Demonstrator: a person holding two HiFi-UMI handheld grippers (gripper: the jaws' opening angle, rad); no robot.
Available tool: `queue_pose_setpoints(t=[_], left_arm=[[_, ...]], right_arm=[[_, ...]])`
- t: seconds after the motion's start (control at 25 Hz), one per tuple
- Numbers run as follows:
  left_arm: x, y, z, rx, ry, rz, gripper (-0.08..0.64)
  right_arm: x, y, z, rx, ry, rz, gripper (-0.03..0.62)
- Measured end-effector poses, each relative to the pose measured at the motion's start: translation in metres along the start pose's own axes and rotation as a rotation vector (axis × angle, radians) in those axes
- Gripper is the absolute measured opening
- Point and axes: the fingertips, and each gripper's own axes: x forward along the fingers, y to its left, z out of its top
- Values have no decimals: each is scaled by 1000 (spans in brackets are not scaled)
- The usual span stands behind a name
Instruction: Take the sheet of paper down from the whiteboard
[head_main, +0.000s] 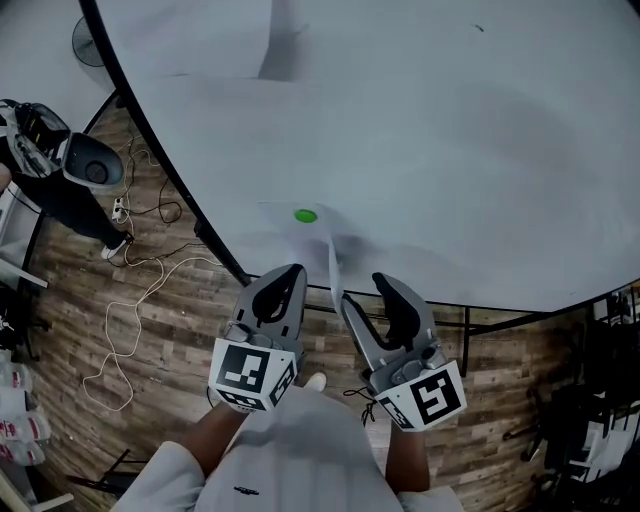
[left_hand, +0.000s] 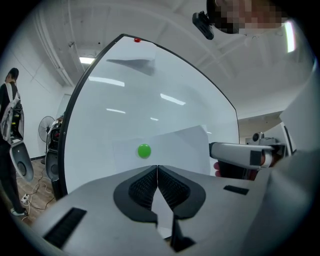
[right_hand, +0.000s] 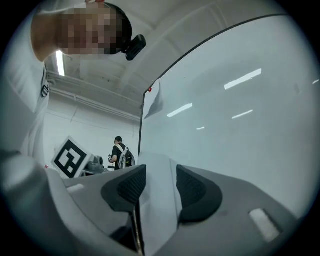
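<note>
A white sheet of paper (head_main: 297, 236) hangs on the whiteboard (head_main: 430, 140), pinned near its top by a green magnet (head_main: 305, 215). Its right side curls off the board toward me. My left gripper (head_main: 291, 272) is at the sheet's lower edge. In the left gripper view its pads (left_hand: 146, 181) meet, with white paper (left_hand: 175, 146) showing between the fingers behind them, under the magnet (left_hand: 144, 150). My right gripper (head_main: 365, 290) stands open just to the right. The loose paper (right_hand: 159, 200) runs between its jaws (right_hand: 161, 172) with a gap at the pads.
A second sheet (head_main: 282, 42) hangs high on the board under a red magnet (left_hand: 137, 39). A person with a backpack (head_main: 45, 160) stands at the left, near a fan (head_main: 88, 42). Cables (head_main: 130, 320) lie on the wooden floor. Dark stands (head_main: 600, 400) are at the right.
</note>
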Motion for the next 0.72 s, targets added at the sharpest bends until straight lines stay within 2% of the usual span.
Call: queue_pose_setpoints(t=[0.16,0.4,0.6,0.72], left_arm=[[0,3,-3,-5,5,-1,8],[-3,6,-4,-4,3,-5,8],[-7,9,-4,-2,3,3,8],[-7,9,-3,-1,0,5,8]], right_arm=[[3,10,-5,-15,36,59,225],[12,0,-18,-94,95,-31,221],[7,-20,-16,-131,89,-147,13],[7,-25,-15,-138,94,-161,11]])
